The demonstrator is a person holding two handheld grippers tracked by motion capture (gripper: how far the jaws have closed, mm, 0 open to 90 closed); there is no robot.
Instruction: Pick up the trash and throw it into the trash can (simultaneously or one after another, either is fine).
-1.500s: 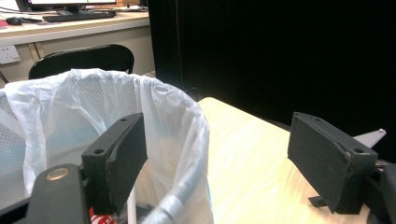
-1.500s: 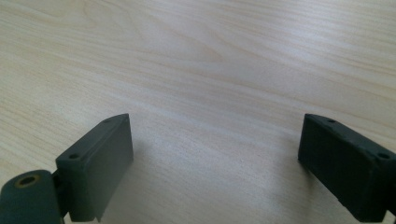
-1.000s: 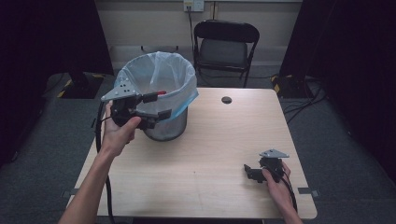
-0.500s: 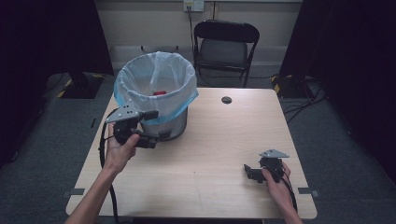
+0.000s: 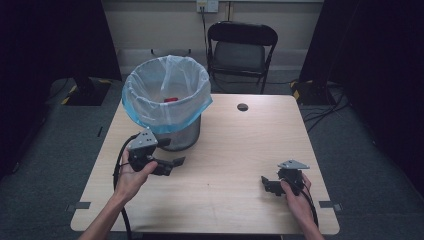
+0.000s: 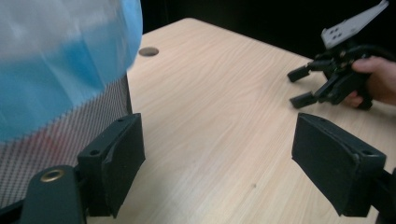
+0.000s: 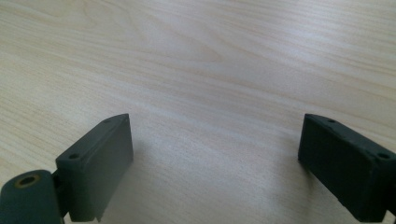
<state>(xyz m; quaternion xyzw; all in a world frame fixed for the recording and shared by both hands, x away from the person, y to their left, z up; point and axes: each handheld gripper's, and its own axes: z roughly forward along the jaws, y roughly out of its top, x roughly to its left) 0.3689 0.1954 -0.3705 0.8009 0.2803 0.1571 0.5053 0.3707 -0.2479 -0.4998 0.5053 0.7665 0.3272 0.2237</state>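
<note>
The mesh wastebasket (image 5: 181,136) with its blue plastic liner (image 5: 167,102) stands just beside and behind the left tongs (image 5: 174,164), and inside it lies a small red item (image 5: 171,99), too small to identify, perhaps a light scrap. I judge the basket light but stiff in its metal wall, best gripped at the rim, while the liner is thin, slippery and easy to tear. Both the left tongs and the right tongs (image 5: 266,183) stand wide apart, empty, low over the desk (image 5: 235,145), well apart from each other.
</note>
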